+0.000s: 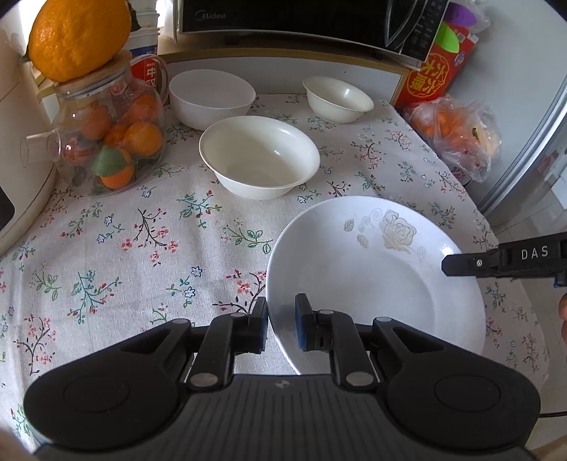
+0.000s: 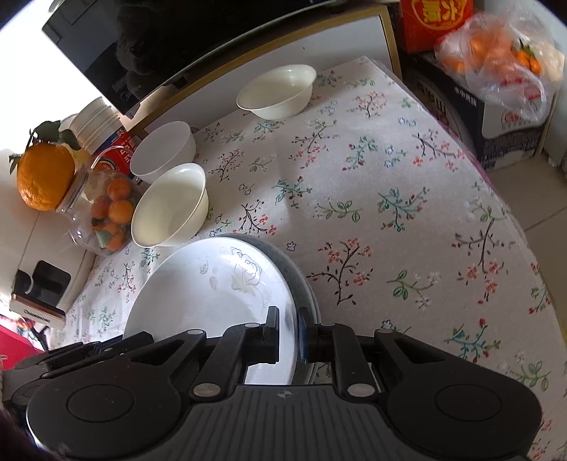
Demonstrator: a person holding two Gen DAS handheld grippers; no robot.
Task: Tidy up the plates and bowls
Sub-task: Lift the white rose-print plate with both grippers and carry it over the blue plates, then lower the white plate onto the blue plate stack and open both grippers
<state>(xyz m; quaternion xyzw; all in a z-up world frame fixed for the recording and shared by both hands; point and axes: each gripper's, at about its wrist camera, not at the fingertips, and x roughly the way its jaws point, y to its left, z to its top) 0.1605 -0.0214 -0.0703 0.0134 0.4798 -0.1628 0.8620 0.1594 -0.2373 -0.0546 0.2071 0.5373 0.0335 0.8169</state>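
Gripping the rose-print plate [image 1: 375, 283] at opposite rim points, we run both grippers as a pair. Near field, left wrist view: left gripper [image 1: 281, 326] straddles the plate's near-left rim, one pad outside, one inside, jaws almost together and clamped on the rim. Right wrist view: right gripper [image 2: 287, 331] is clamped the same way on the plate's right rim, jaws nearly closed w/ the rim edge between the pads. In the left view the right gripper's finger enters from the right edge and lies over the rim's far-right side.

Why two grips: a wide, shallow plate pinched at one rim point would lever down; opposed grips keep it level, in our judgement. The plate sits at the near edge of the floral tablecloth [image 1: 141, 248]; whether it is lifted clear of the cloth we cannot tell.

Mid field: a wide bowl [image 1: 258, 156] stands upright just beyond the plate, apart from it. Behind it a 2nd bowl [image 1: 211, 97] at the back left, a smaller 3rd bowl [image 1: 336, 97] at the back right, well apart. All are empty, mouths up, so presumably still to be sorted.

Far field: glass jar of oranges [image 1: 110, 142] w/ a large orange on its lid at left, microwave [image 1: 304, 17] at the back, bagged fruit [image 1: 457, 134] at right.
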